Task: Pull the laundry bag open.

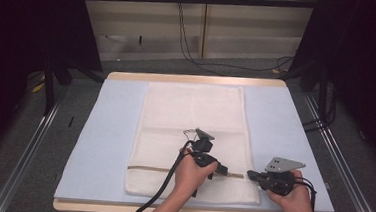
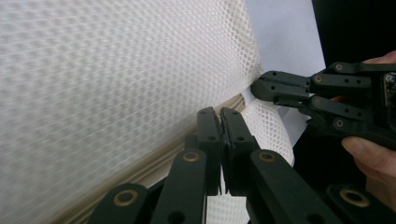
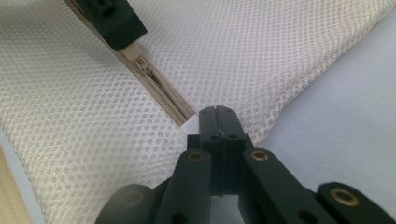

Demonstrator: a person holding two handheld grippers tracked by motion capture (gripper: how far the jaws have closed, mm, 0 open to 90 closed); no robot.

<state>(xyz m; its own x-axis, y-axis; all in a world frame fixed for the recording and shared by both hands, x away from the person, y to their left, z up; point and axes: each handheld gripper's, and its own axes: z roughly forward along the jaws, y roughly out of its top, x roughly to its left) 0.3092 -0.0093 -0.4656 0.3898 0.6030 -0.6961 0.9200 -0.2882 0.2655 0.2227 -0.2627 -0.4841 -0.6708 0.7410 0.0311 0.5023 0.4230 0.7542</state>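
A white mesh bag [image 1: 190,121] lies flat on a pale blue mat [image 1: 106,130]. A beige zipper [image 1: 146,168] runs across the bag near its front end. My left gripper [image 1: 224,171] lies on that zipper line with its jaws shut; in the left gripper view its tips [image 2: 222,114] pinch at the zipper strip [image 2: 154,163]. In the right gripper view the left gripper's tip [image 3: 122,35] covers the zipper [image 3: 163,93], with the slider [image 3: 139,63] just below it. My right gripper [image 1: 250,175] is shut on the bag's right edge [image 3: 217,112], at the zipper's end.
The mat covers a wooden table whose far edge [image 1: 193,79] and near edge [image 1: 93,207] show. Black cables trail from both grippers over the front edge. Dark curtains and metal rails stand on both sides, and cables lie on the floor beyond.
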